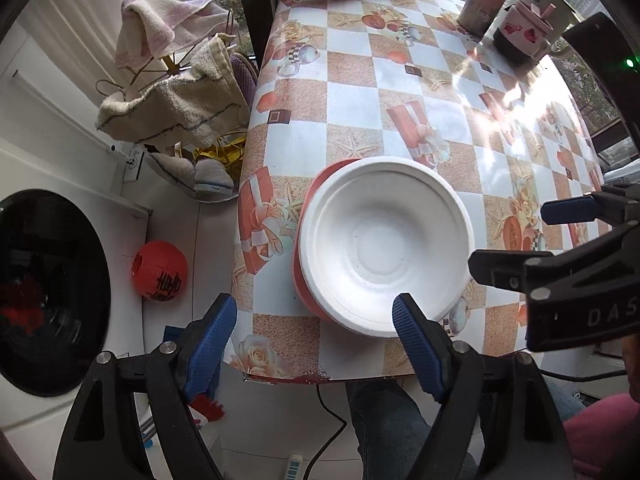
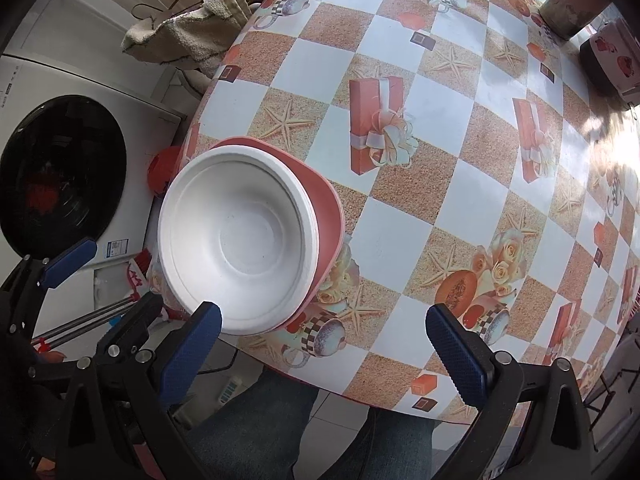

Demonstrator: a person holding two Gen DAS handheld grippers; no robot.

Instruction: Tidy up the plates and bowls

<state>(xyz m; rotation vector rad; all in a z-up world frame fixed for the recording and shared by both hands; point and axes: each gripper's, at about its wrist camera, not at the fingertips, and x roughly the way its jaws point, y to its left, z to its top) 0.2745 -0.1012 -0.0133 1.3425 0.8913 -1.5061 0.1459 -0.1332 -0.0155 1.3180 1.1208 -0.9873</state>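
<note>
We've got the round white foam bowl (image 1: 384, 252) nested in the salmon-pink plastic plate (image 2: 326, 204) near the checkered counter (image 1: 360, 100) edge, left claw (image 1: 316, 320) and right claw (image 2: 322, 326) both released, hovering above the bowl.

White letters "DAS" on the black right gripper (image 1: 576, 236) body, black characters on red lantern (image 1: 160, 276), unreadable

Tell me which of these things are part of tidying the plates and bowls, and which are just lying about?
Part of the job:
- white bowl, stacked on top
- red plate underneath it
- left claw and right claw, both open, holding nothing

Just lying about:
- towels on a rack
- red lantern on the floor
- washing machine
- tall cup
</note>
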